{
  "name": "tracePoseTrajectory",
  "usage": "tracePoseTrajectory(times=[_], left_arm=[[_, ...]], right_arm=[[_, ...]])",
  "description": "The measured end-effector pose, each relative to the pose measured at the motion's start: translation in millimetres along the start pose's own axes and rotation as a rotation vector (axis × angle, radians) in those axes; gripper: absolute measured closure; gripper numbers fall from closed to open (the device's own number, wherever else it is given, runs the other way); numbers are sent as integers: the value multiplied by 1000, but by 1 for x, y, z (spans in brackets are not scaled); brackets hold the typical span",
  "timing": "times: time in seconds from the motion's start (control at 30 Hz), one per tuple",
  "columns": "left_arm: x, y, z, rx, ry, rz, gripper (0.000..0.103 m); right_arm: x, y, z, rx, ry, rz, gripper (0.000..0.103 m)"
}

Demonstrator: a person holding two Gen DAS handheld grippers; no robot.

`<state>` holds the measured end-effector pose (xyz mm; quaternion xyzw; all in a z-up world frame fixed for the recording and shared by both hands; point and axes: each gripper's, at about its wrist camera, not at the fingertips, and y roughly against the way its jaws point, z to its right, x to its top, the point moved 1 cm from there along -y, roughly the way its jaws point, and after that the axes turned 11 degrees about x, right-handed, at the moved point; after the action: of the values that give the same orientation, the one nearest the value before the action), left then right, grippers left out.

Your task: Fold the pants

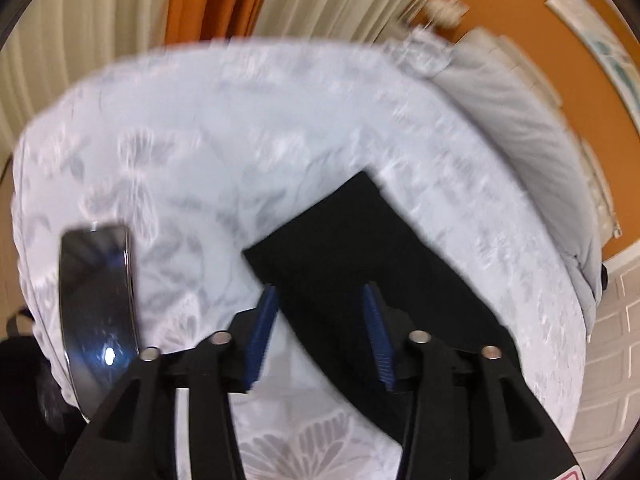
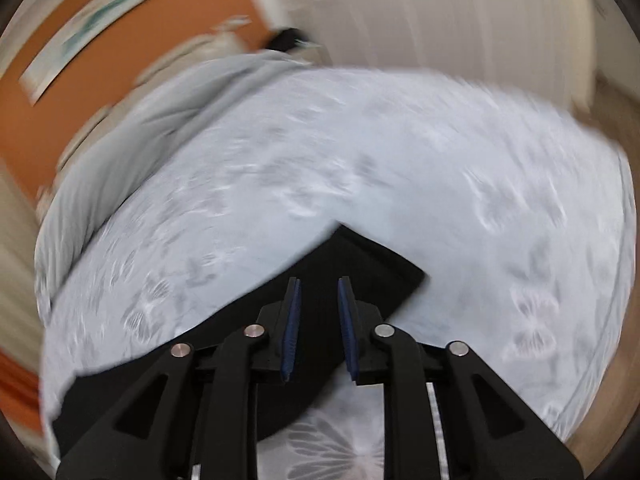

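The black pants (image 1: pixel 360 248) lie flat on a bed with a white flowered bedspread (image 1: pixel 200 140); they also show in the right wrist view (image 2: pixel 348 268), with one square end pointing away. My left gripper (image 1: pixel 320 292) is open above the near part of the pants, with nothing between its blue pads (image 1: pixel 260 332). My right gripper (image 2: pixel 318 284) is open with a narrower gap, above the pants, and holds nothing. Both views are blurred by motion.
A dark shiny rounded object (image 1: pixel 96 300) sits at the left of the bed. A grey pillow or duvet (image 1: pixel 528 132) lies along the bed's far side by an orange wall (image 2: pixel 80 80). Curtains (image 1: pixel 224 0) hang behind. The bedspread (image 2: pixel 440 180) spreads wide around the pants.
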<state>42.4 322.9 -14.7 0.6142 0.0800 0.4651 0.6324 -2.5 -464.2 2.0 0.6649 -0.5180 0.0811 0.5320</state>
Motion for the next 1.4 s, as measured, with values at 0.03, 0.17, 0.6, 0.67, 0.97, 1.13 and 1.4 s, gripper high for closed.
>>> tracePoseTrajectory(times=[0.03, 0.17, 0.6, 0.67, 0.97, 1.13, 1.4], left_arm=[[0, 2, 7, -20, -24, 15, 39], [-7, -45, 40, 36, -148, -77, 33], [-48, -25, 72, 35, -217, -91, 33], [-63, -20, 91, 28, -263, -77, 33], [-104, -16, 170, 5, -450, 36, 33], [-114, -26, 183, 23, -512, 38, 30], [-98, -29, 164, 18, -441, 1, 30]], right_arm=[[-1, -6, -9, 14, 34, -15, 49], [-3, -36, -15, -2, 21, -101, 45], [11, -69, 36, -24, 223, -166, 45], [5, -91, 36, -63, 269, -237, 45], [40, -79, 11, -32, 326, -92, 93], [18, -134, 47, -137, 308, -215, 86], [24, -63, 44, -204, 267, -146, 24]])
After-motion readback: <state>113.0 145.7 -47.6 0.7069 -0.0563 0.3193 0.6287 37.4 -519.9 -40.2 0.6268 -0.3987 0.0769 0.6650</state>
